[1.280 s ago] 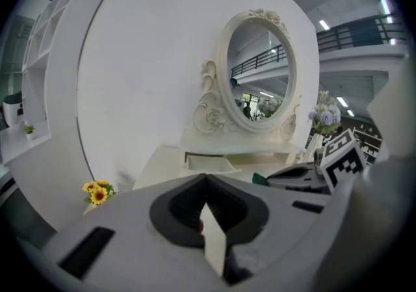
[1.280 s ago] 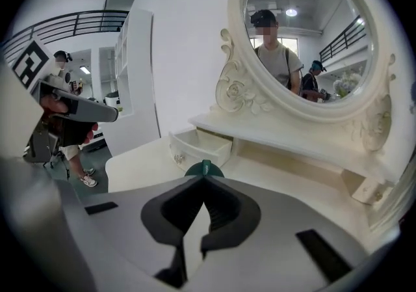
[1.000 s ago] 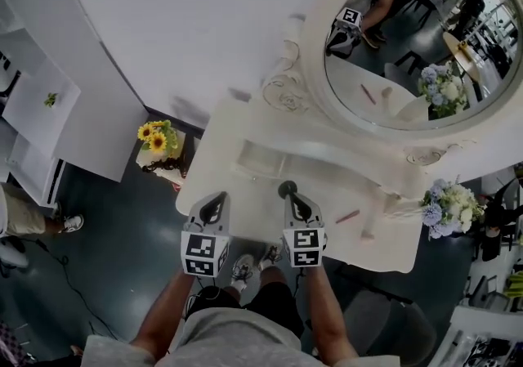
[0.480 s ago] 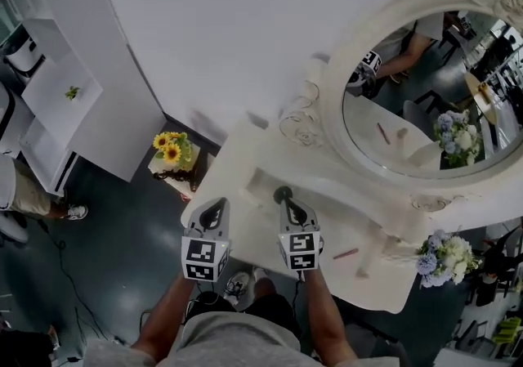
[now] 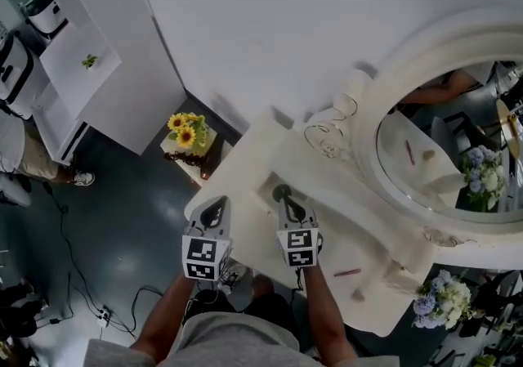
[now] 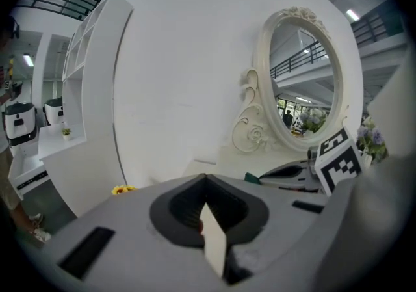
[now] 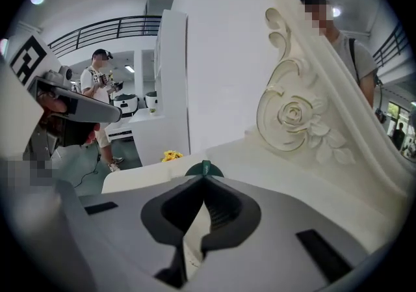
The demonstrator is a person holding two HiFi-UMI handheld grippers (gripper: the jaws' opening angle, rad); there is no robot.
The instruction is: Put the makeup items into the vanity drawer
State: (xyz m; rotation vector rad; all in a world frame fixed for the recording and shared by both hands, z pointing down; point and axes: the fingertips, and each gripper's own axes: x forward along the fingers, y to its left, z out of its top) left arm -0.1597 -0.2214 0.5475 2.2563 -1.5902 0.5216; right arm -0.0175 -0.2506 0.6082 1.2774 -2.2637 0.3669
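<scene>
My right gripper (image 5: 284, 198) (image 7: 205, 177) is shut on a small dark green round makeup item (image 5: 282, 191) (image 7: 205, 168), pinched at its fingertips. It hangs over the left part of the cream vanity table (image 5: 239, 167), beside a shallow rectangular recess (image 5: 267, 185) in the top. My left gripper (image 5: 214, 203) (image 6: 207, 180) is shut and empty, over the table's front left corner. A pink pencil (image 5: 346, 272) and a small beige item (image 5: 357, 295) lie on the tabletop to the right, apart from both grippers. In the left gripper view the right gripper (image 6: 286, 172) shows with the green item (image 6: 252, 178) at its tip.
An oval mirror (image 5: 458, 153) in a carved cream frame stands behind the table. Pale blue flowers (image 5: 433, 305) sit at the table's right end. Sunflowers (image 5: 186, 132) stand on a low stand left of the table, and a white shelf unit (image 5: 78, 71) stands further left. A person stands far left.
The head view has swung left, so the vanity and mirror sit further right in the picture. Both grippers keep their poses, the right one still shut on the green item.
</scene>
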